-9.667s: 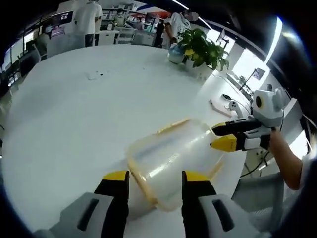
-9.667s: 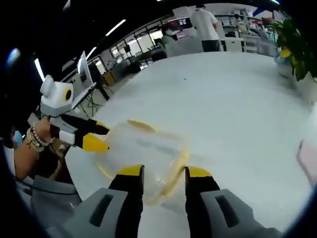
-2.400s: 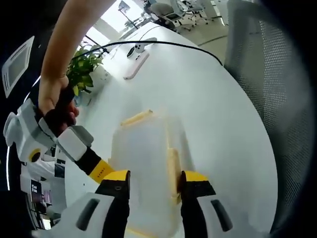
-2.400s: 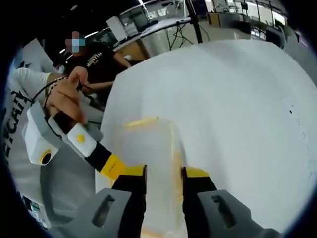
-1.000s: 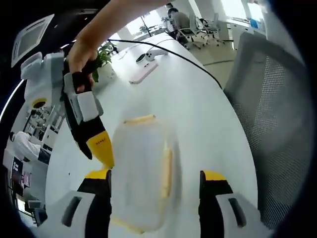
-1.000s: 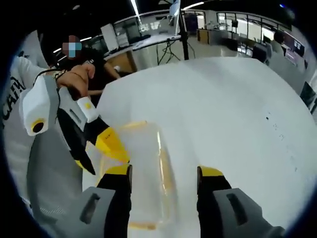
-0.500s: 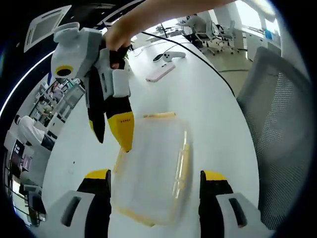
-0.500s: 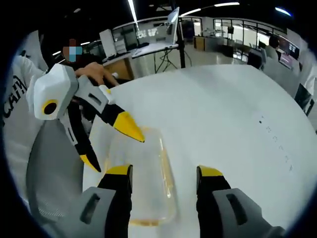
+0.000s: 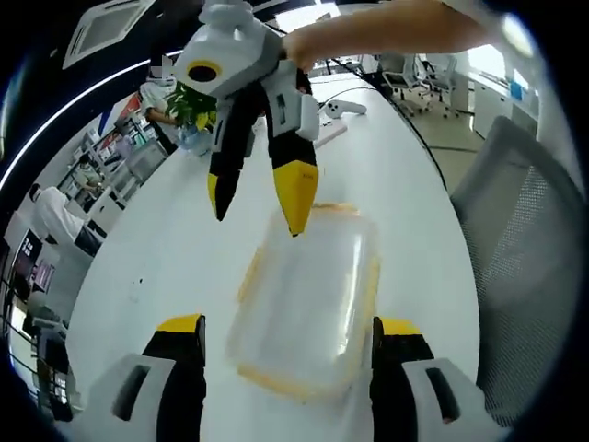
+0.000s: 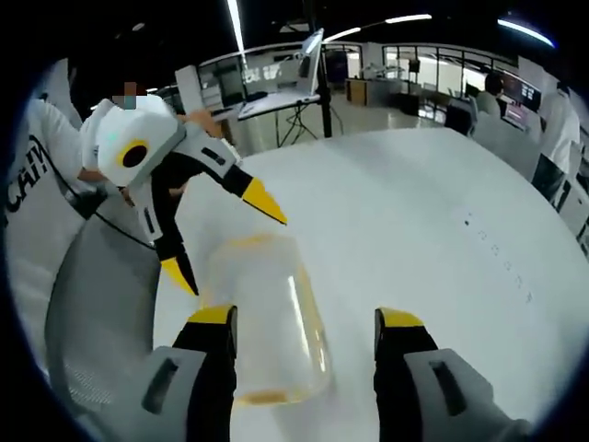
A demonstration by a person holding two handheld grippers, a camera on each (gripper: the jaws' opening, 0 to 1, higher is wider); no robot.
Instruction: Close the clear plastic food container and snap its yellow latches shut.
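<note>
The clear plastic container [image 9: 308, 295] lies flat on the white table [image 9: 184, 239] with its lid on and yellow latches [image 9: 371, 276] folded along its edges. My left gripper [image 9: 287, 327] is open, and the container sits between its jaws without touching them. Over the container's far end hovers my right gripper [image 9: 258, 207], open, tips pointing down. In the right gripper view the container [image 10: 262, 322] lies beside the left jaw of my open right gripper [image 10: 306, 319]. The left gripper [image 10: 225, 244] hangs open above its far end.
A grey mesh chair [image 9: 525, 230] stands at the table's edge, close to the container; the chair [image 10: 92, 304] is on the left in the right gripper view. A potted plant [image 9: 198, 101], a phone [image 9: 327, 133] and a white controller [image 9: 345, 108] lie farther back. People stand in the background.
Both grippers have let go of the container's latches and opened wide. They have since lifted and swung away, tips now above the far end. The container stays flat on the table.
</note>
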